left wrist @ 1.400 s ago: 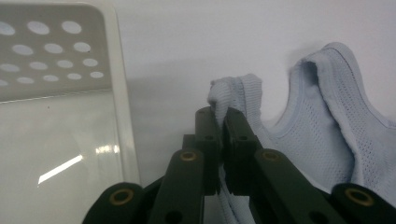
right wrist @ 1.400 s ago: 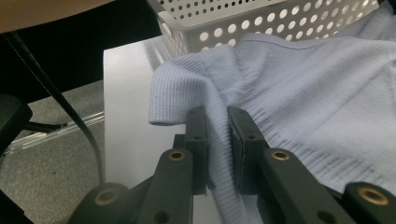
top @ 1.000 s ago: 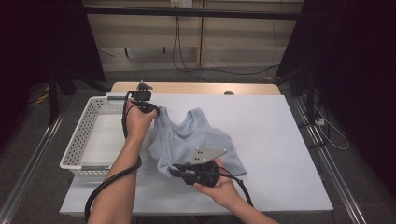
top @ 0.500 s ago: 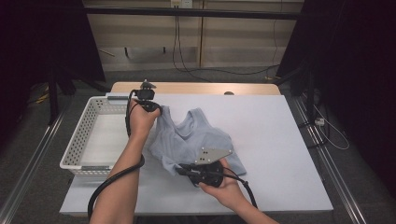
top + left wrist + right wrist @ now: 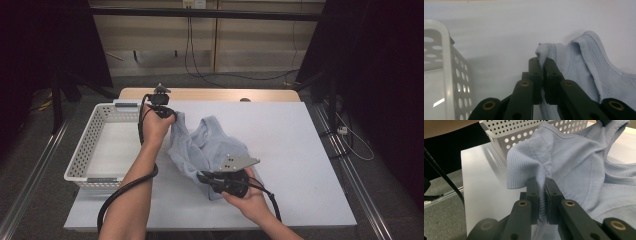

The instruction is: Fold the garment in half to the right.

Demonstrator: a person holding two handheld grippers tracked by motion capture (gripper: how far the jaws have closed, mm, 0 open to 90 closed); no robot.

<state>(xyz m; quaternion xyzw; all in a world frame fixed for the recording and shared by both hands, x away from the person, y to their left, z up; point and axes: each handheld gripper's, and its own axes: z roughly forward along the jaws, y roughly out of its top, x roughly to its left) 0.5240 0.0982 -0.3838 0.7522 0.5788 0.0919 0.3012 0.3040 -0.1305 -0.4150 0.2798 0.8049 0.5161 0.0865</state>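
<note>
White perforated basket (image 5: 92, 150) stands at the left edge of the table (image 5: 300, 150), interior bare. Just right of it, the left gripper (image 5: 162, 107) is clamped on a small fold at the far edge of the light blue tank top (image 5: 210, 145); in the left gripper view the jaws stand all but closed, with ribbed hem (image 5: 543, 51) pinched between them. The garment lies bunched near the table's middle, partly lifted between the two hands. At the near right, the right gripper (image 5: 206, 178) grips the lower hem; its jaws have just been closing and now stand nearly together with cloth (image 5: 541, 177) between them.

Risks noted:
- Both holds take only a thin edge of knit. If the hands pull apart or lift sharply, either fold could slide out — the left bite is the shallower.
- The cloth hangs slack and twisted between the grips; spread or folded as is, it would likely set down creased.
- The left hand works close to the basket's rim; a sideways swing could knock it or snag the fabric there.

Against the picture one second back: the right hand has shifted a little toward the near right and the garment is drawn up more between the grips — the left hand sits where it was.
</note>
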